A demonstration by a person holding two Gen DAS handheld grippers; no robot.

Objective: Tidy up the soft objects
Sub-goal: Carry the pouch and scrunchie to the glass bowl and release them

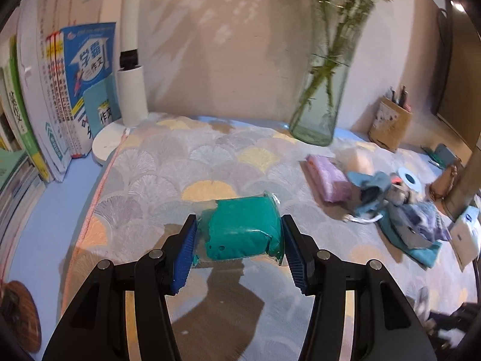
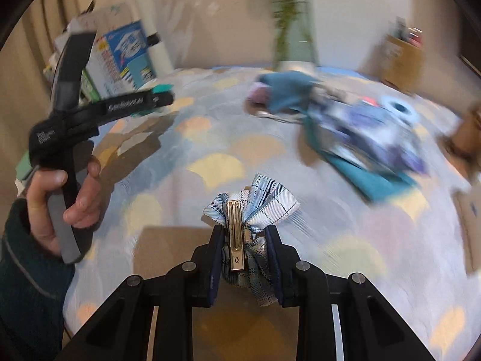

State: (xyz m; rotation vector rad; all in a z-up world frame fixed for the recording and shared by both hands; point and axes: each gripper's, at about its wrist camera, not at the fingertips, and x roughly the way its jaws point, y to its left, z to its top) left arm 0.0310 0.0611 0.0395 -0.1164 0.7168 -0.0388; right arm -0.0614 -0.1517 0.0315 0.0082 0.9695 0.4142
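My left gripper [image 1: 239, 237] is shut on a teal soft pack in clear wrap [image 1: 243, 230], held just above the patterned cloth. My right gripper [image 2: 245, 252] is shut on a light blue plaid bow tie with a gold clip [image 2: 252, 207], held above the cloth. In the right wrist view the left gripper [image 2: 156, 97] shows at the left with the teal pack [image 2: 160, 88] at its tips. A pile of soft things lies at the right: a purple pack [image 1: 329, 177], a blue plush toy [image 1: 372, 189] and folded blue cloths [image 1: 421, 234].
A glass vase with green stems [image 1: 321, 102] stands at the back. Books [image 1: 75, 90] and a white lamp base [image 1: 111, 144] stand at the left. A pen holder [image 1: 390, 123] and a white box [image 1: 466, 237] are at the right. The patterned tablecloth [image 1: 180, 165] covers the desk.
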